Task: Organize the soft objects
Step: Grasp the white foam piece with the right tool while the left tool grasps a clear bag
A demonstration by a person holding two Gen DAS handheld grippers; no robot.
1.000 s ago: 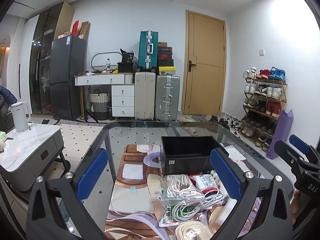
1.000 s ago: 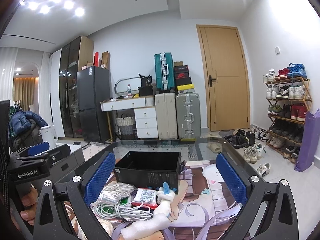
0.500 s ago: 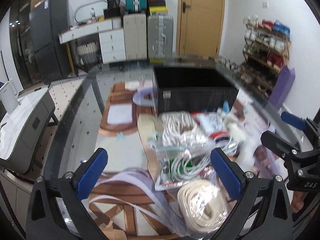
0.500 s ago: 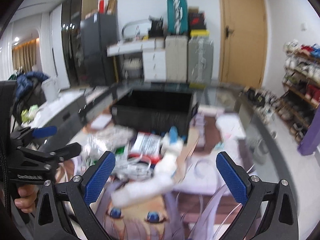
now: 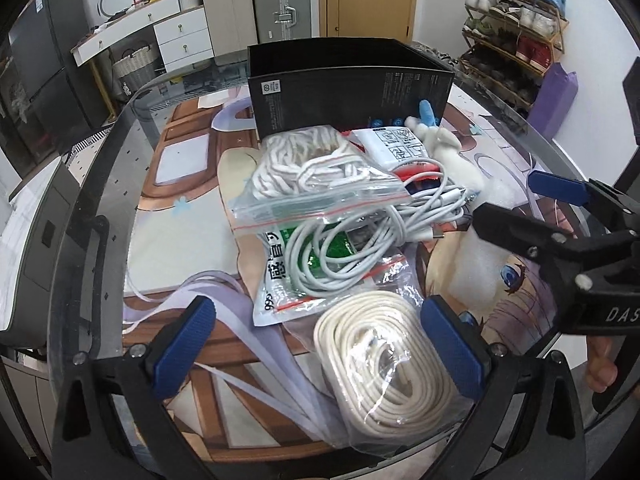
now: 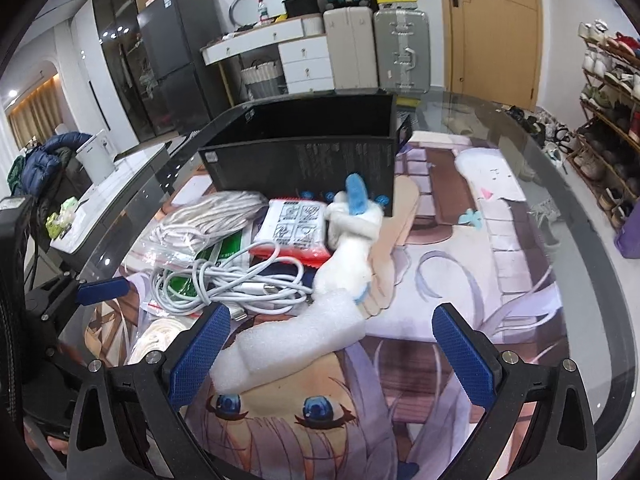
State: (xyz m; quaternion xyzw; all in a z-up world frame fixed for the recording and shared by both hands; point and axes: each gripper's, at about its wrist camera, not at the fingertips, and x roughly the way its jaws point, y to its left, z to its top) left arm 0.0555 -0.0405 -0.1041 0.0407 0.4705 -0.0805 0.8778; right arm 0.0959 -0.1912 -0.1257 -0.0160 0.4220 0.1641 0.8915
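Observation:
A pile of soft things lies on the printed mat in front of an open black box. My left gripper is open and straddles a clear bag of cream coiled rope. Beyond it lie a white cable bundle, a zip bag of white rope, a white packet and a white and blue plush toy. My right gripper is open, with a white foam piece lying between its fingers. The plush toy leans toward the black box.
The round glass table drops off at left and front. The right gripper reaches in from the right, close to the cables. A low side table with a kettle stands left; suitcases, drawers and a shoe rack stand behind.
Both cameras have tipped down and come closer to the pile. The cream rope bag now sits between the left fingers and the foam between the right fingers. Both grippers stay open.

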